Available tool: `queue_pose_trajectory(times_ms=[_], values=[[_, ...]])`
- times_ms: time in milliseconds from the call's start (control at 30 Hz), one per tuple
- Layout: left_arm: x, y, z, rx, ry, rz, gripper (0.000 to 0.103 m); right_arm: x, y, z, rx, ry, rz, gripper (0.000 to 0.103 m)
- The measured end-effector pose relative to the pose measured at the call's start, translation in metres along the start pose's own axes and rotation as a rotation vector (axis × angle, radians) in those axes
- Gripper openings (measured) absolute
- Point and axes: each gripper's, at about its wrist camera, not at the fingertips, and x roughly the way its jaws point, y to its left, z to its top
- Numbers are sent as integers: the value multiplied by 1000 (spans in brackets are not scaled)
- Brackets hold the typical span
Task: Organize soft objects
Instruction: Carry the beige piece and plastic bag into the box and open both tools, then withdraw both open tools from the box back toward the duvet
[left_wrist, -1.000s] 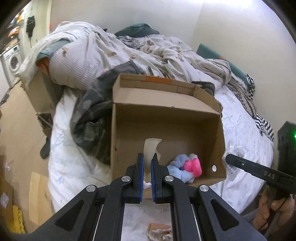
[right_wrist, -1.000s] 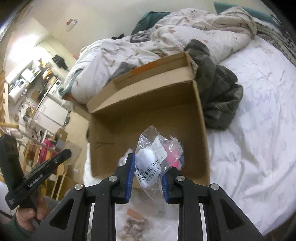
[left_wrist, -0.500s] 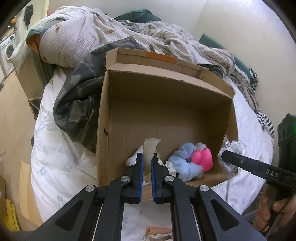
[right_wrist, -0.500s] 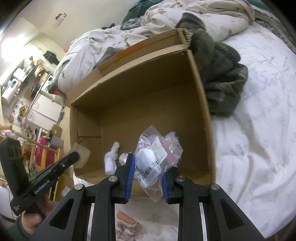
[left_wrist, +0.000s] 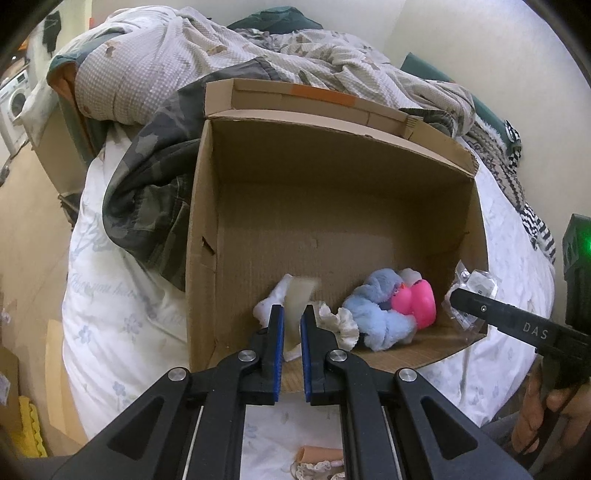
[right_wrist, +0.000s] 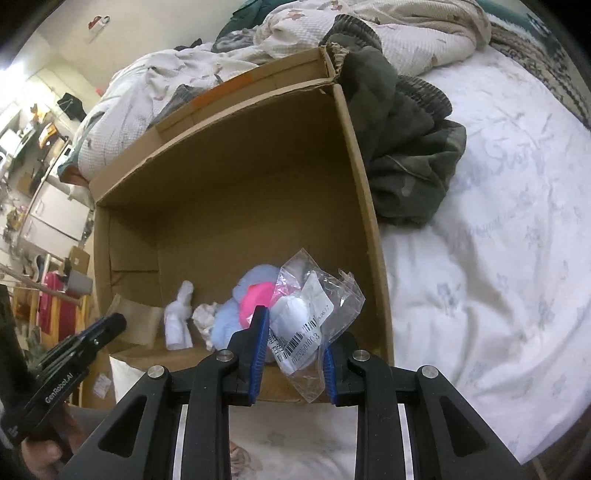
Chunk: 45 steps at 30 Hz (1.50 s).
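a cardboard box (left_wrist: 332, 206) lies open on the white bed sheet (right_wrist: 480, 277), its opening facing both cameras. in the left wrist view the left gripper (left_wrist: 291, 325) sits at the box's near edge, toward 6 o'clock, its blue-padded jaws close together and clamped on a thin beige piece of paper or tape (left_wrist: 299, 295) that sticks up between them. just at 9 o'clock of that piece lies a small white cloth item (left_wrist: 271, 299), and at 3 o'clock a frilly cream scrunchie (left_wrist: 341, 323). further toward 3 o'clock a pale blue plush (left_wrist: 376, 314) rests against a bright pink soft toy (left_wrist: 417, 301), all on the lower inside wall of the box.

in the right wrist view the right gripper (right_wrist: 291, 332) hangs over the box's near right corner, its jaws pressed on a clear plastic bag (right_wrist: 314, 317) with a white soft item and a barcode label inside. the bag stands between the pads and rises toward 12 o'clock, in front of the pink toy and blue plush.

a dark camouflage garment (left_wrist: 147, 192) is bunched against the box's outer side, at 9 o'clock in the left wrist view. a rumpled patterned duvet (left_wrist: 221, 55) is piled beyond the box at 12 o'clock. a small tan object with lace trim (left_wrist: 317, 458) lies on the sheet below the left gripper.
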Motion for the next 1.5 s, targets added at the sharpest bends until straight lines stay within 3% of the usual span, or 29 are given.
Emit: queue_pose_trajectory(times_ms=[333, 367, 400, 433, 467, 533, 600, 667, 933, 1067, 1500], values=[[2, 0, -1, -2, 16, 6, 9, 2, -1, 0, 18, 4, 22, 30], [2, 0, -1, -2, 20, 3, 9, 2, -2, 0, 26, 6, 28, 37], [2, 0, -1, -3, 27, -2, 11, 1, -3, 0, 36, 6, 36, 52], [3, 0, -1, -4, 36, -7, 12, 0, -4, 0, 49, -2, 45, 60], [4, -1, -2, -4, 40, -9, 17, -2, -5, 0, 57, -13, 50, 67], [3, -2, -2, -2, 42, -5, 26, -5, -5, 1, 60, -24, 52, 67], [2, -4, -2, 2, 37, 9, 56, -6, -5, 1, 60, -33, 45, 68], [-1, -4, -2, 4, 14, 30, 66, -8, -5, 2, 60, -42, 35, 69], [-2, -5, -2, 13, 18, 23, 66, -23, 2, 7, 40, -122, 53, 76], [-2, -5, -1, 8, 13, 26, 66, -32, 11, 9, -11, -181, -13, 77], [-8, -2, -8, 13, 8, 72, 66, -24, 23, 1, -54, -118, 14, 78]])
